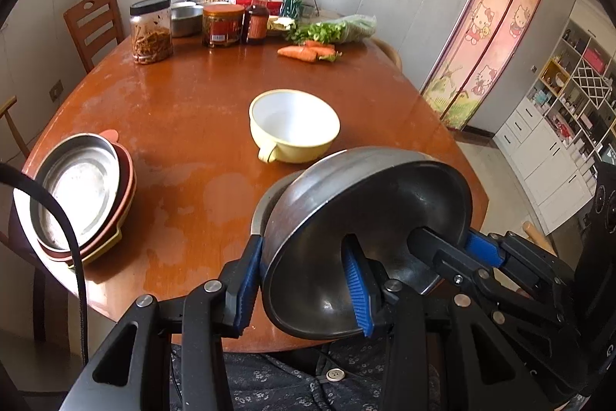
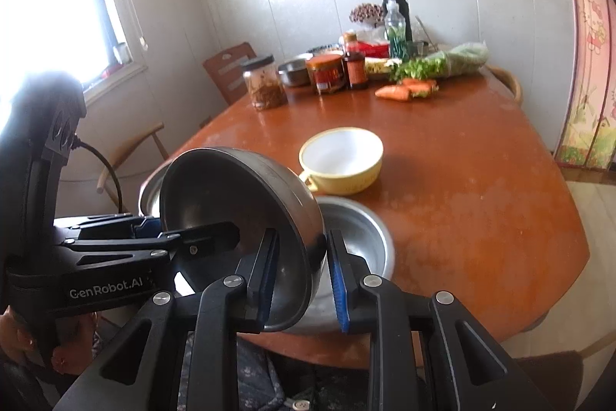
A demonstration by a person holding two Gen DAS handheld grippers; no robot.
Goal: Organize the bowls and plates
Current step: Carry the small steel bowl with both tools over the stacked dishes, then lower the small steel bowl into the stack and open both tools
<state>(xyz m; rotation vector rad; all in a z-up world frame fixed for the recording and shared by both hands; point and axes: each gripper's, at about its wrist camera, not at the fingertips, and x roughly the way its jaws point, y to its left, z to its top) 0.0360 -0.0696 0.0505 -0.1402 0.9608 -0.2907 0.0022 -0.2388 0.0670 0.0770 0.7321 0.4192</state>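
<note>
A steel bowl (image 1: 346, 218) is held tilted above the table's near edge by both grippers. My left gripper (image 1: 304, 284) is shut on its rim, one finger inside and one outside. My right gripper (image 2: 304, 280) is shut on the opposite rim of the same bowl (image 2: 238, 191); it shows in the left wrist view (image 1: 442, 249) too. A second steel bowl (image 2: 358, 237) sits on the table just under it. A yellow bowl with a white inside (image 1: 294, 126) stands mid-table. A stack of plates topped by a steel one (image 1: 77, 191) sits at the left edge.
Jars (image 1: 151, 29), a sauce bottle (image 1: 256, 22), a steel bowl (image 1: 184, 20), carrots (image 1: 308, 52) and greens (image 1: 331, 29) crowd the far end of the round wooden table (image 1: 184, 126). Wooden chairs (image 1: 94, 22) stand around it.
</note>
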